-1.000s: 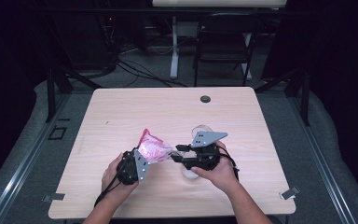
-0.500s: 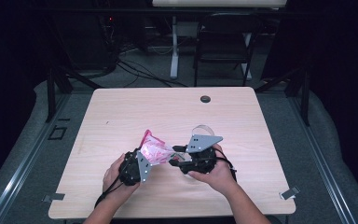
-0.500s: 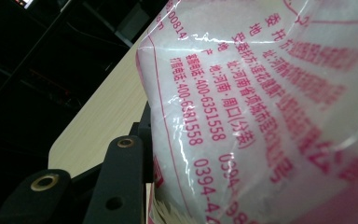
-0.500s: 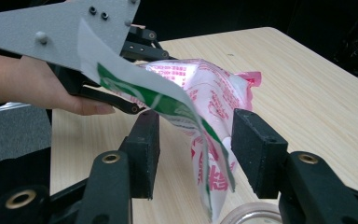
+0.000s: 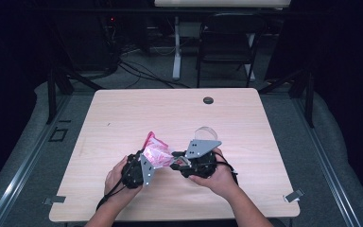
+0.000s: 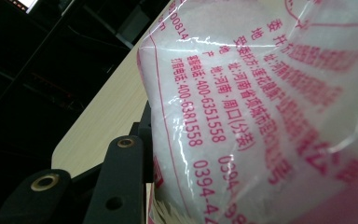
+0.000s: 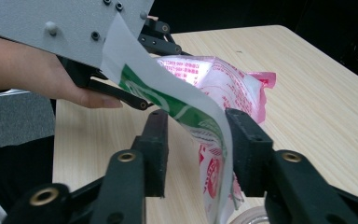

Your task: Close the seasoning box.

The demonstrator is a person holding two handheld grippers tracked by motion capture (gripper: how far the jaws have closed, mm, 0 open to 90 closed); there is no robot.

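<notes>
Near the front edge of the table (image 5: 123, 109), both grippers meet over one plastic bag (image 5: 157, 152), printed in pink and packed with a white granular filling. It hangs between the two tools just above the wood, not lying flat.

Left gripper (image 5: 144, 163): clamped on the bag's body. In the left gripper view the bag (image 6: 270, 107) presses against the jaw and bulges past it. No change in grip or hand position from a second ago.

Right gripper (image 5: 176, 163): hand barely shifted compared with the earlier high views, but its jaws have just been closing after a brief widening. In the right gripper view the bag's flat sealed edge, a thin strip with green and red print (image 7: 186, 112), runs up between the two black jaws. It lies against the right jaw; a visible gap remains to the left one. So the jaws are apart, with the strip between them but not yet pinched.

Judgement: this looks like a re-grip on the sealed end, most likely to pull it against the left hold and tear the bag open. The seal appears intact. The strip is curled and slack, so a shallow bite could slip off.

Also noted: a roll of clear tape (image 5: 206, 134) behind the right gripper, untouched.
</notes>
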